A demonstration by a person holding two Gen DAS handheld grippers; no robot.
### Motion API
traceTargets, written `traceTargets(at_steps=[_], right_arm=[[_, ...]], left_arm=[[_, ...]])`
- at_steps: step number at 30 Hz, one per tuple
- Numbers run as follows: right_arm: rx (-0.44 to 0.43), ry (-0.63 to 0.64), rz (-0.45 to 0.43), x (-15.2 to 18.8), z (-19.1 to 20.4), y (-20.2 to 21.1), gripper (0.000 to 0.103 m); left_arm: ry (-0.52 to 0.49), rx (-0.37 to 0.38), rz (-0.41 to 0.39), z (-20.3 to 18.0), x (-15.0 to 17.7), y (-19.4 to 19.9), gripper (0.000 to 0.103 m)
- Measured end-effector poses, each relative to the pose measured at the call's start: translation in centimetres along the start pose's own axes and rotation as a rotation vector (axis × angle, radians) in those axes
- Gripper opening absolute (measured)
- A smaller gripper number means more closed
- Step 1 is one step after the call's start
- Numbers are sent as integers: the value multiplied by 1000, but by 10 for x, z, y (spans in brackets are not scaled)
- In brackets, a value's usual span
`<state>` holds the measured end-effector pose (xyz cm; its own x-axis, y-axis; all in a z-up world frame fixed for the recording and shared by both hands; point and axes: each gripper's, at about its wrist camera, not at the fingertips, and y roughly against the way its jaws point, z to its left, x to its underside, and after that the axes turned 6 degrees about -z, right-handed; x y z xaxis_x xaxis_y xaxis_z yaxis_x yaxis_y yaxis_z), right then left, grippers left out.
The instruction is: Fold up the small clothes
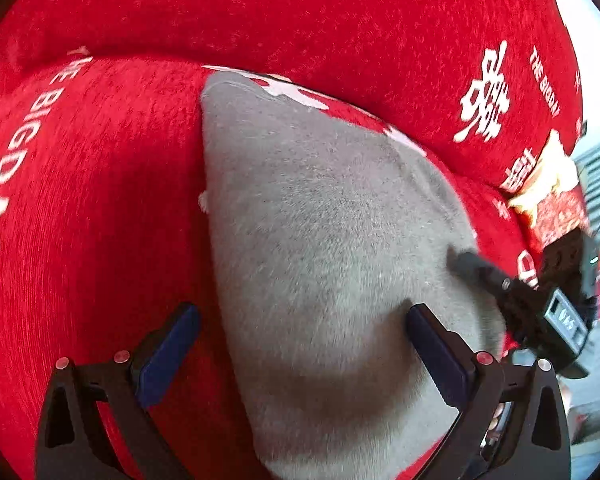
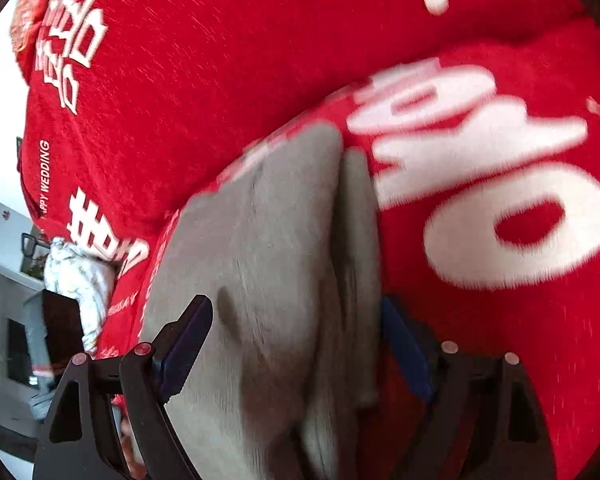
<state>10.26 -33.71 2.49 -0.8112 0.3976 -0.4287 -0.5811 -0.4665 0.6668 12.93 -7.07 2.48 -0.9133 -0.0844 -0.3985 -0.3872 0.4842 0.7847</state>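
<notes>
Left wrist view: red plush cover [image 1: 100,200] with white lettering fills the background, looks like a sofa or bed, can't tell which. A grey garment [image 1: 320,240] lies flat on it, fuzzy, thin, one straight edge running down the left side. We see the left gripper [image 1: 300,332] spread wide, released, one of its fingers [image 1: 172,344] over the red cover, the other over grey cloth, nothing pinched. The right gripper [image 1: 500,284] sits at the garment's right edge.

Right wrist view: same red cover [image 2: 500,360], blurred. The grey garment [image 2: 260,260] shows a doubled layer or crease along its right side. The right gripper [image 2: 296,340] straddles that side with fingers [image 2: 188,332] apart, not pressing cloth.

We judge the garment light, soft, floppy, not fragile; the nap probably drags on the plush. Best hold: pinch an edge or corner on each side, both layers at the crease, lift low.
</notes>
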Motion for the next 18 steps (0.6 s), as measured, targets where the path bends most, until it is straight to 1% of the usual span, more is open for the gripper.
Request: traceTargets(at_steps=[3, 4, 5, 6, 7, 11, 14, 18], right_arm=[[-9, 58, 34, 1, 13, -9, 86], [3, 99, 44, 3, 19, -12, 78], [19, 142, 52, 5, 25, -14, 71], [10, 148, 57, 6, 26, -15, 56], [2, 141, 56, 6, 27, -15, 51], [36, 172, 37, 8, 36, -11, 46], [64, 202, 22, 9, 46, -8, 45], [85, 236, -7, 9, 57, -1, 44]], left_arm=[[-41, -8, -9, -3, -3, -3, 103], [-48, -8, -19, -5, -3, -3, 102], [-56, -3, -23, -7, -4, -3, 85], [-78, 11, -29, -12, -5, -3, 80], [-86, -2, -41, -15, -4, -2, 78], [-98, 0, -64, -19, -5, 3, 63], [-83, 15, -74, -16, -7, 10, 56], [-104, 0, -93, -22, -5, 16, 54]])
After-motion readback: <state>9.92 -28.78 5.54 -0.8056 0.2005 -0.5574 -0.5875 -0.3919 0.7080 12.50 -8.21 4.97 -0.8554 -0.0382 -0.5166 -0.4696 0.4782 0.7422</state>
